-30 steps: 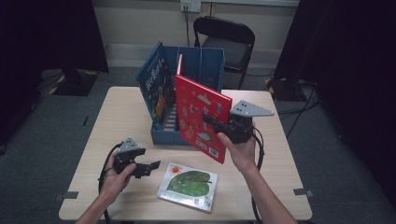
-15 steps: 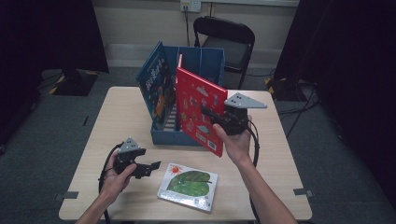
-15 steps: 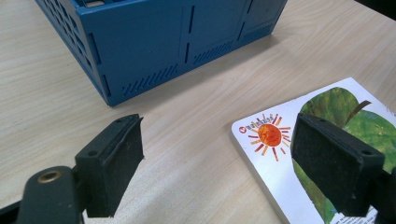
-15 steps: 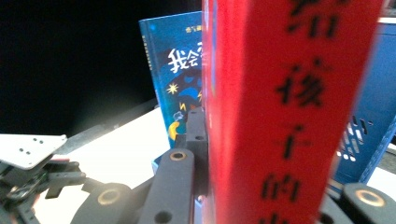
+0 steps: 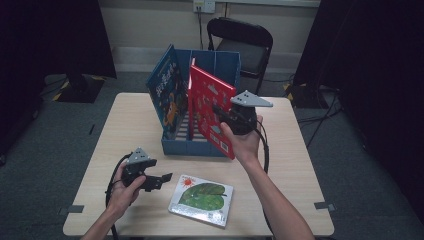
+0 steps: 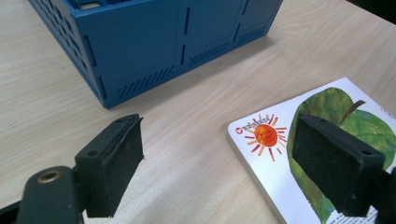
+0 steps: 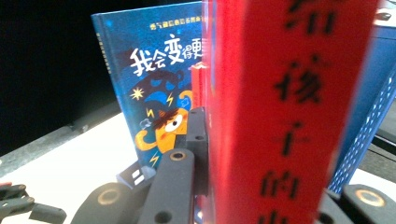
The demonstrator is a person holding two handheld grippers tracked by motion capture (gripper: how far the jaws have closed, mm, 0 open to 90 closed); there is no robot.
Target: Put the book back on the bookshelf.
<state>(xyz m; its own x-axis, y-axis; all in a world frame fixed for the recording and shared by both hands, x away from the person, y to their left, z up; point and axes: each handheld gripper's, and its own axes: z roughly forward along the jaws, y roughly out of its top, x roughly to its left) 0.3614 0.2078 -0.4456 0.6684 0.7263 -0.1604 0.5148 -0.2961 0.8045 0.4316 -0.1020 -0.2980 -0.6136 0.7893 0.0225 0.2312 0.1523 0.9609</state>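
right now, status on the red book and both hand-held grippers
Right hand-held gripper shut on red book, above blue crate. Left hand-held gripper open, near leaf book. Blue book stands in crate.

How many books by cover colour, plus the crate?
Red book, clamped in the right gripper: 1
Blue book, upright in the crate: 1
Green-leaf book, flat on the table: 1
Blue crate: 1
Total: 4
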